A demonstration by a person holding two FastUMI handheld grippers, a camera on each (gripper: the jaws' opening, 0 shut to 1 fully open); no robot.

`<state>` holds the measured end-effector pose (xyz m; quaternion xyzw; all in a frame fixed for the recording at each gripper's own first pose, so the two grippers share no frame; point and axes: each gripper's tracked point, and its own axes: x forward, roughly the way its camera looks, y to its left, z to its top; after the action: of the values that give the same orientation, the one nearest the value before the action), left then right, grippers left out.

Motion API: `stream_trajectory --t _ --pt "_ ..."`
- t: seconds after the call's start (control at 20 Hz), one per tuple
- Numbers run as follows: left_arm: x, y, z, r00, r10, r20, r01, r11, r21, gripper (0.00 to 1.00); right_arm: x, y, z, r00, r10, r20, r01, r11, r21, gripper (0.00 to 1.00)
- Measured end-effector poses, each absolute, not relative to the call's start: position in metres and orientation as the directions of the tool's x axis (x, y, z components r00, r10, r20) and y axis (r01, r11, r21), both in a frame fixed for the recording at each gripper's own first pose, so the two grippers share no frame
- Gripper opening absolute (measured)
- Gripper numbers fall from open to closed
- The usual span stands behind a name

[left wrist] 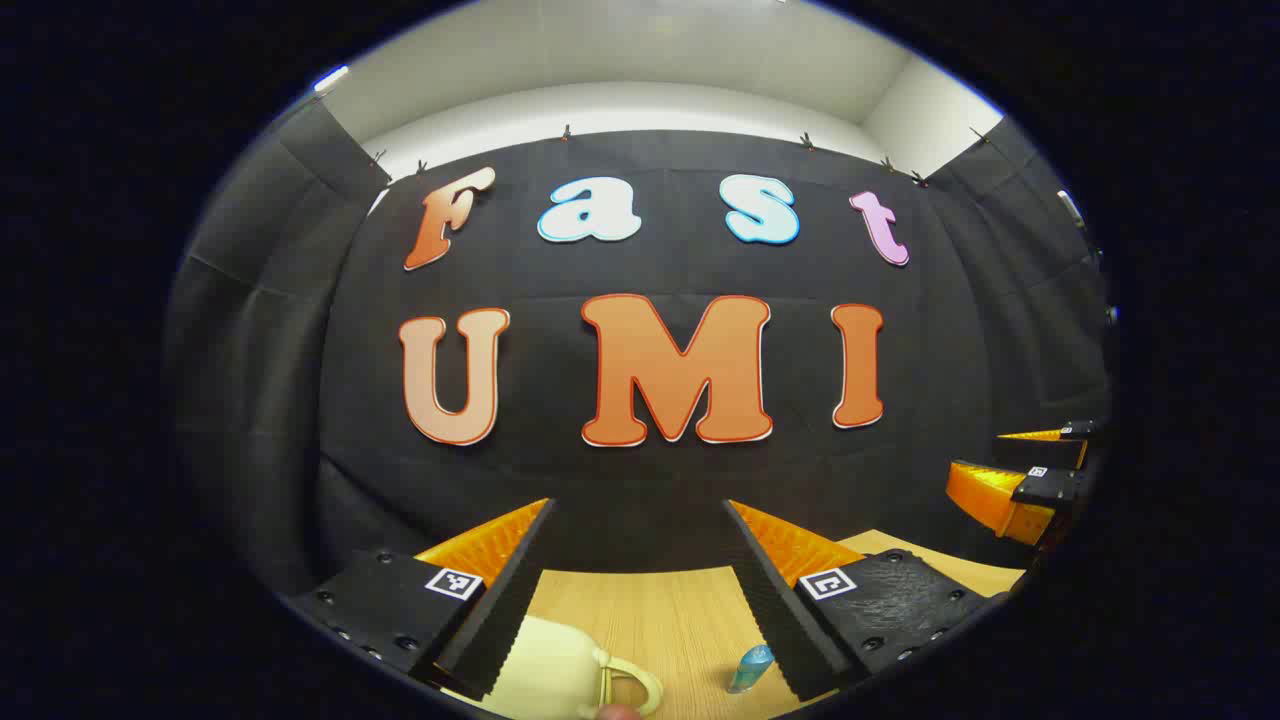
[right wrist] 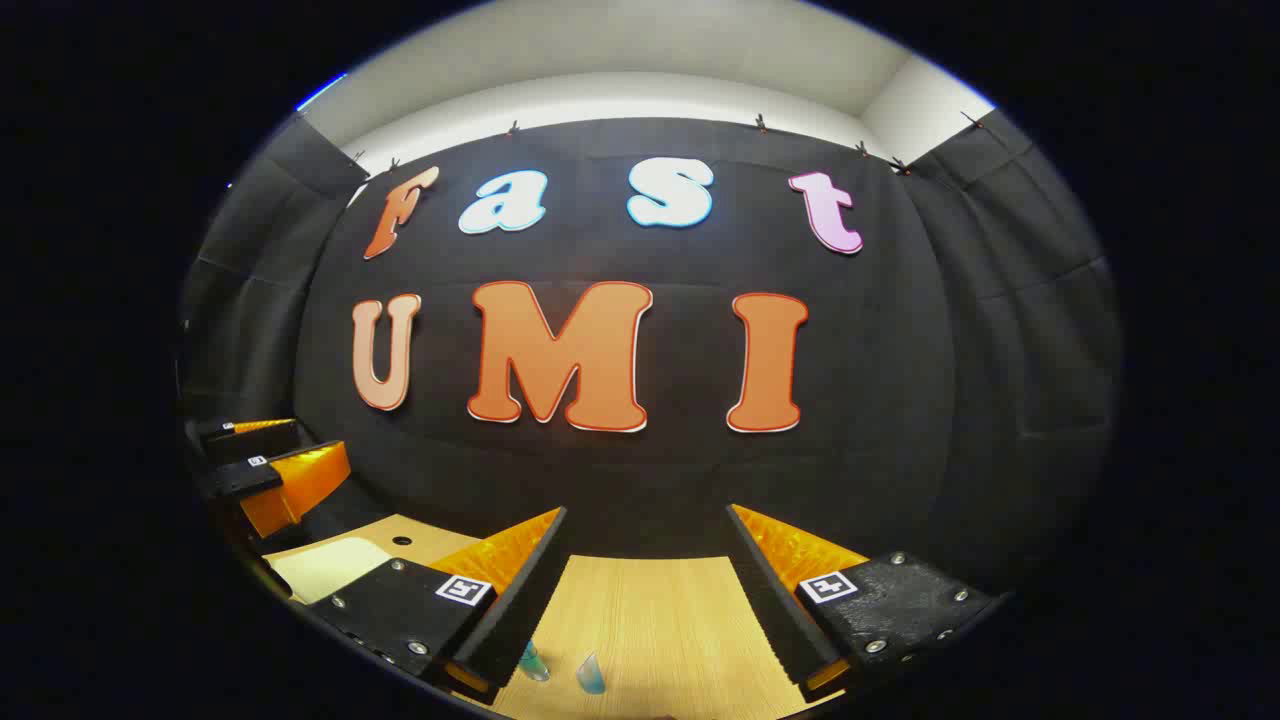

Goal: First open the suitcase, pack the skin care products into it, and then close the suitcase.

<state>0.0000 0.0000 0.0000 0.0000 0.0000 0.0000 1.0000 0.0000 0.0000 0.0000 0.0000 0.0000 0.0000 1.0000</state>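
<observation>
Both tools, left tool (left wrist: 640,580) and right tool (right wrist: 650,590), held high, jaws apart, empty. Cream suitcase (left wrist: 560,670) closed on bench (left wrist: 680,610); blue bottles (right wrist: 590,675) nearby could topple if clipped

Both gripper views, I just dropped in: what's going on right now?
Nothing is gripped yet. The left claw and the right claw are both held open above the wooden table, facing the booth's black wall. Under the left claw sits a cream suitcase with its handle toward the camera, and a small blue bottle stands beside it. Two small bluish items lie below the right claw.
</observation>
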Motion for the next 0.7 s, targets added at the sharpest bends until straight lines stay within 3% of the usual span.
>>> stream_trajectory --t 0.05,0.4,0.7 --pt "-0.002 -0.003 0.003 1.000 0.011 0.004 -0.011 1.000 -0.001 0.99 -0.002 0.006 0.002 0.999 0.036 0.006 -0.036 0.999 0.002 0.96" --pt "-0.013 -0.032 0.012 0.999 0.039 0.027 -0.040 0.999 0.030 0.98 -0.014 0.020 0.000 0.989 0.147 0.003 -0.146 0.988 -0.040 0.96" --pt "-0.018 -0.037 0.013 0.998 0.034 0.046 -0.034 0.999 -0.005 0.98 -0.022 0.010 0.000 0.992 0.130 -0.005 -0.130 0.990 -0.056 0.96"
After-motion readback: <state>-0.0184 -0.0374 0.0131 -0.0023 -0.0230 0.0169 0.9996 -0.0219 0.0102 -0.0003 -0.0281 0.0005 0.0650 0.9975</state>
